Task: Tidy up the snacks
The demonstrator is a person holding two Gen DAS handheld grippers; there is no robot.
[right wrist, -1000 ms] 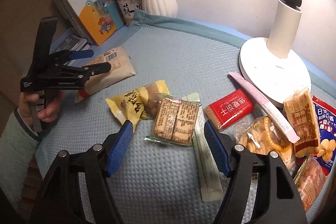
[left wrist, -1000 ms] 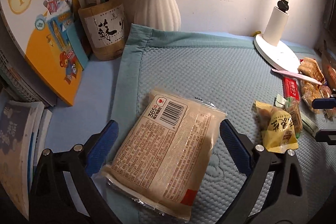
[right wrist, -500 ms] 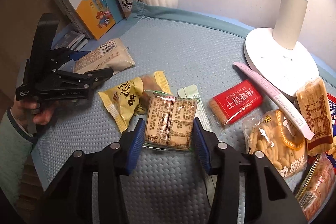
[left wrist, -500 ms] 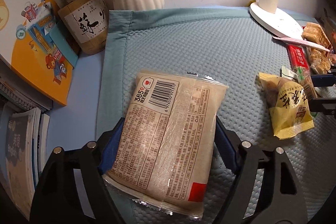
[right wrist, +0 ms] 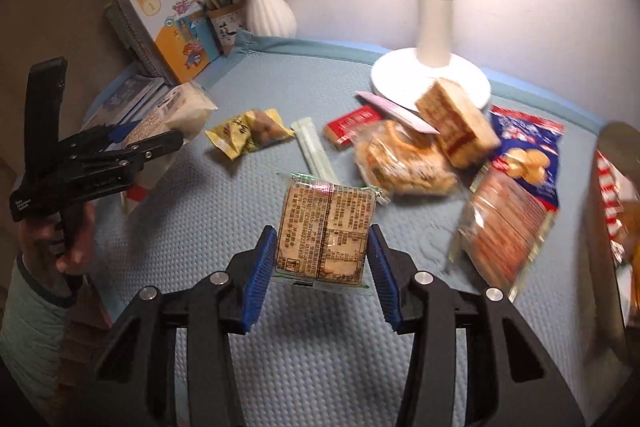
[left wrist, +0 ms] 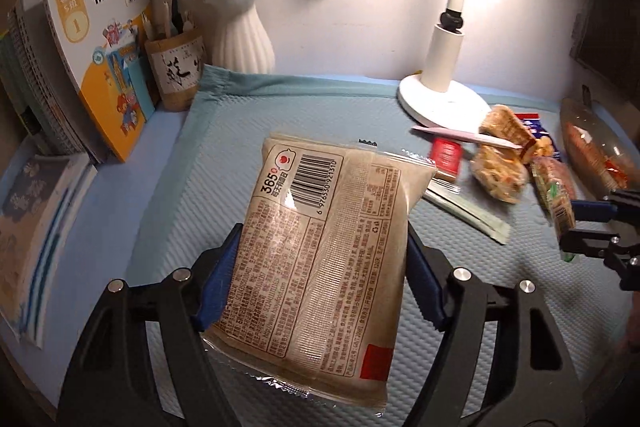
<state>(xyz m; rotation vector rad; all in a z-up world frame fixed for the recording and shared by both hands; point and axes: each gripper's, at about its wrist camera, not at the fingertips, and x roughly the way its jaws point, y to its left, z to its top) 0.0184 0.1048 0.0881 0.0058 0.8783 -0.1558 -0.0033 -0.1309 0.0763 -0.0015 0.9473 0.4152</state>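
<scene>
left tongs: the left gripper [left wrist: 322,277] is clamped on the beige pack [left wrist: 320,255], blue pads pressed to its two long sides; pack lifted off the mat, label side up
right tongs: the right gripper [right wrist: 321,269] is clamped on the biscuit pack [right wrist: 325,231], held level above the mat, well in front of the lamp
landmark: the lamp [right wrist: 432,67] stands at the back of the mat [right wrist: 304,347]; all places below are given from it
beige pack place: far left-front of the lamp, toward the books [right wrist: 168,27]
yellow pack [right wrist: 248,133]: lies on the mat, left-front of the lamp, not yet picked up
sachet [right wrist: 314,153]: long pale strip, just right of the yellow pack, on the mat
red pack [right wrist: 350,123]: close in front of the lamp base, partly under the pink strip [right wrist: 394,111]
heap: right-front of the lamp, touching or overlapping; bag of puffs [right wrist: 404,161], brown block [right wrist: 454,123] leaning on it, blue bag [right wrist: 528,147], long cracker sleeve [right wrist: 508,223]
far right edge: more packaging, red and white, blurred; cannot tell what or how many
done: judged, two packs are in hand and off the mat; no sorted group or container shows
left: judged, most of it; at least eight loose items lie unsorted
count, held: two, one per gripper
count, loose near lamp: yellow pack one, sachet one, red pack one, pink strip one
count, heap: four clear items
count, bystanders: one vase [right wrist: 268,11], one pen cup [right wrist: 226,21], one stack of books
</scene>
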